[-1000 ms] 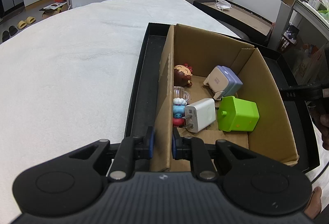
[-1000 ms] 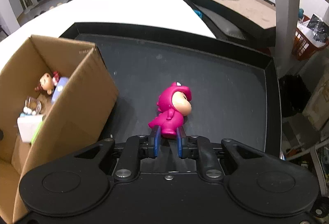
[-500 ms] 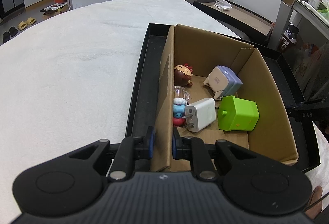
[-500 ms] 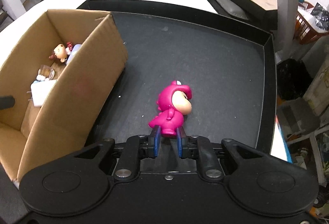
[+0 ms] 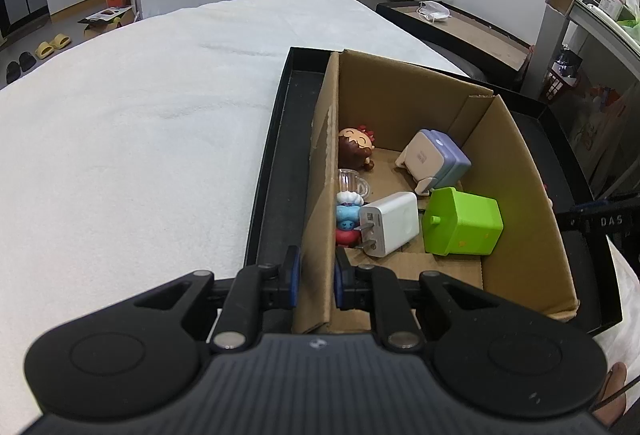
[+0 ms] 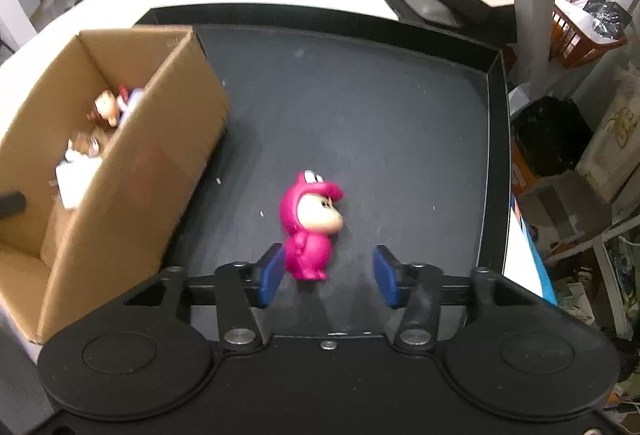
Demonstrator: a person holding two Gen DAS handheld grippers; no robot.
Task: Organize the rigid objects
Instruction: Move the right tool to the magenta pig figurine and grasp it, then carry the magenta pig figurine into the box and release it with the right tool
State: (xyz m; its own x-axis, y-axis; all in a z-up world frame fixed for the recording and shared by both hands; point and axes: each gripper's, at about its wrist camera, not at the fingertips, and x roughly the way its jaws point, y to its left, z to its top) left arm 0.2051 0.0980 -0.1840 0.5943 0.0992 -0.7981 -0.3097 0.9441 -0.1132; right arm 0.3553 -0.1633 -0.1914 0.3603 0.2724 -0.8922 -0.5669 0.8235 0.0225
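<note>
Black tray [image 6: 360, 107] carrying cardboard box [image 5: 516, 171], its left wall pinched between the closed jaws of left gripper [image 5: 315, 277]. Pink figurine [image 6: 310, 229] on the tray floor, seemingly upright, between the wide-open jaws of right gripper [image 6: 328, 275], touching the left finger.

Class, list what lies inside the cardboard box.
Inside the cardboard box: a brown-haired figurine, clear mug, blue-and-red figurine, white charger, green cube and lilac-and-white case. The near-left wall hides part of the floor.
</note>
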